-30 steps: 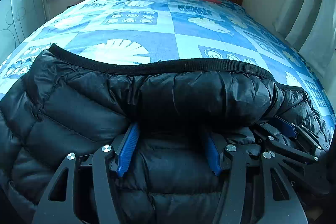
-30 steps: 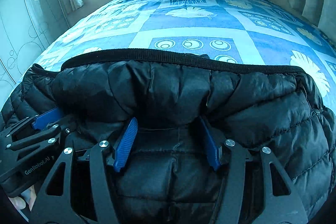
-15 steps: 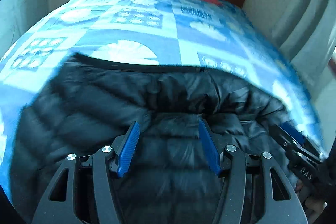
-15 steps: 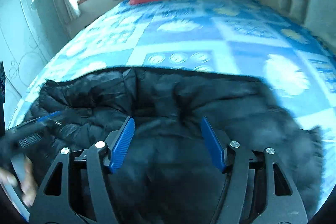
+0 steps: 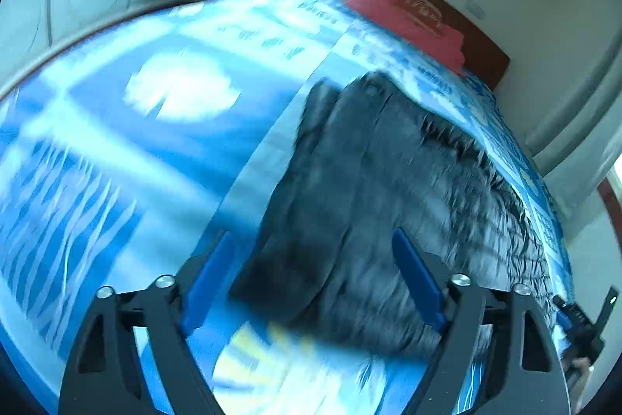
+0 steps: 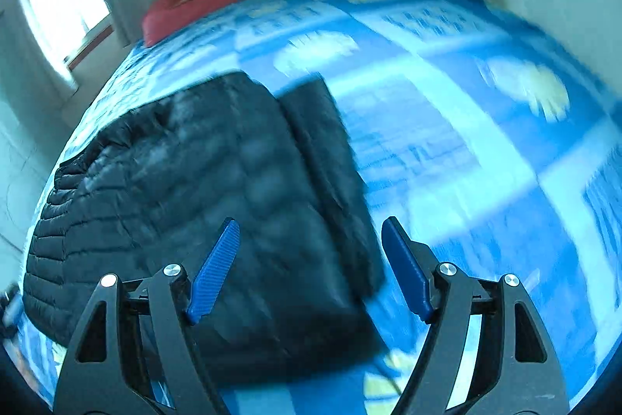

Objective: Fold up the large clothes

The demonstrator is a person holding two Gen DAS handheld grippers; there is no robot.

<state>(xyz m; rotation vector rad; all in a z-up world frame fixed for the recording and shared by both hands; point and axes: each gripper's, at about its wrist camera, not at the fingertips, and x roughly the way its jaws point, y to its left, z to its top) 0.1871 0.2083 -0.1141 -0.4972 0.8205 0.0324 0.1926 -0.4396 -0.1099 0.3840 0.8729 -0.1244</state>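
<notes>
Black jacket lies below both opening, tilted grippers.

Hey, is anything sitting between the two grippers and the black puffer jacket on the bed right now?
Nothing visible. The left gripper and right gripper both hang over the black puffer jacket with jaws opening and nothing gripped. Only blue patterned bedspread surrounds the jacket; the frames are blurred.

Left gripper: jaws opening, blue pads spread wide, nothing pressed between them, pointed steeply downward, rolled to one side. Right gripper: jaws opening, pads apart and gripping nothing, pointed steeply downward, likewise rolled. Both views motion-blurred.
</notes>
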